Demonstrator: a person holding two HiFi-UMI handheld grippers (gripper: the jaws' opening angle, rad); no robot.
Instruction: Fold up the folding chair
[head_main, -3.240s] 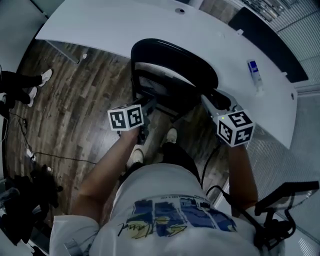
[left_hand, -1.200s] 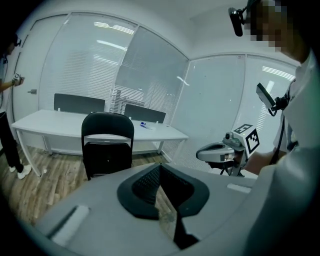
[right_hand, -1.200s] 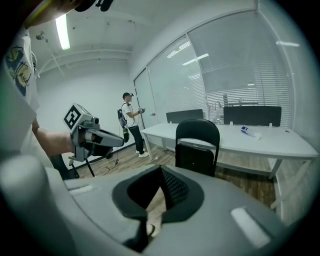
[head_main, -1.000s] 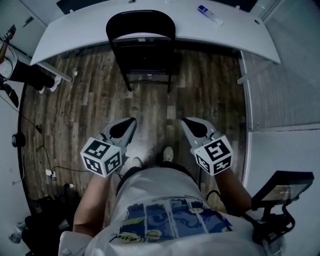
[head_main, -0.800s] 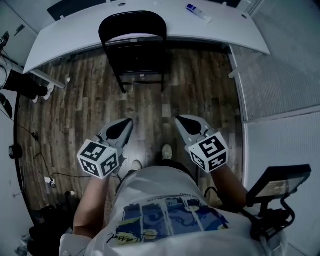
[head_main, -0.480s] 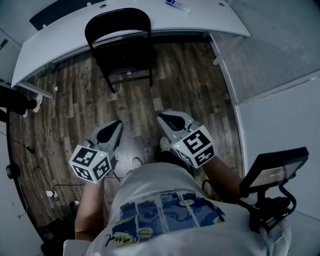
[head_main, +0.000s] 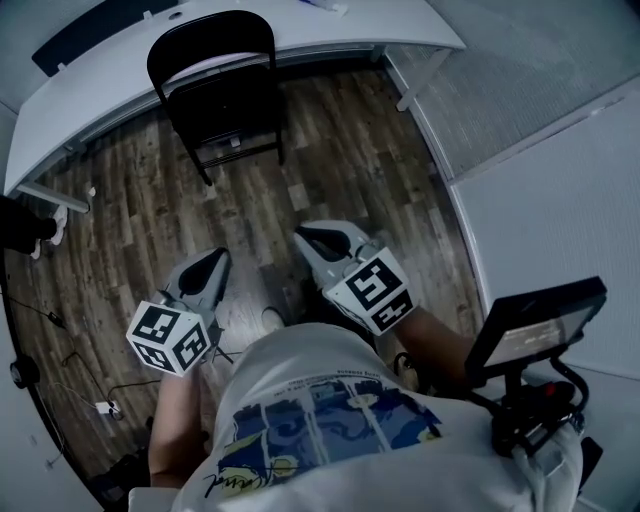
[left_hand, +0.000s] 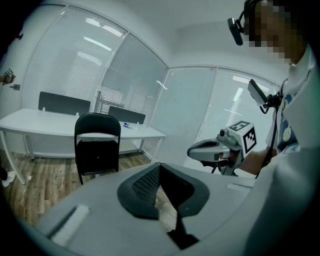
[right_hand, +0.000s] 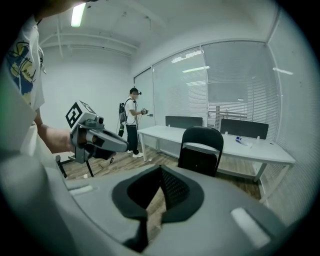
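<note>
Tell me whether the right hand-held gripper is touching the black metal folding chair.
Apart. The head view shows bare wooden floor between the right hand-held gripper and the black metal folding chair by the white table.

Chair (head_main: 215, 95): black; frame looks like painted metal tube, back and seat smooth with a faint sheen.
Floor (head_main: 340, 180): brown wood-look planks, streaked grain, low sheen under your feet.
Side flooring (head_main: 500, 90): grey, matt, finely ribbed, carpet-like.
Desk (head_main: 250, 40): white top, smooth and matt.
Your left gripper (head_main: 216, 258): grey plastic shell, smooth, dull.
Your right gripper (head_main: 302, 236): same grey plastic, slight shine along its curve.
Pads (left_hand: 145, 184): black, rubbery-looking, with a fine grid texture.
Marker cubes (head_main: 167, 337): matt white faces with black print.
Your shirt (head_main: 330, 400): white cloth, printed.
Walls (right_hand: 235, 95): glossy glass, slatted blinds behind.
</note>
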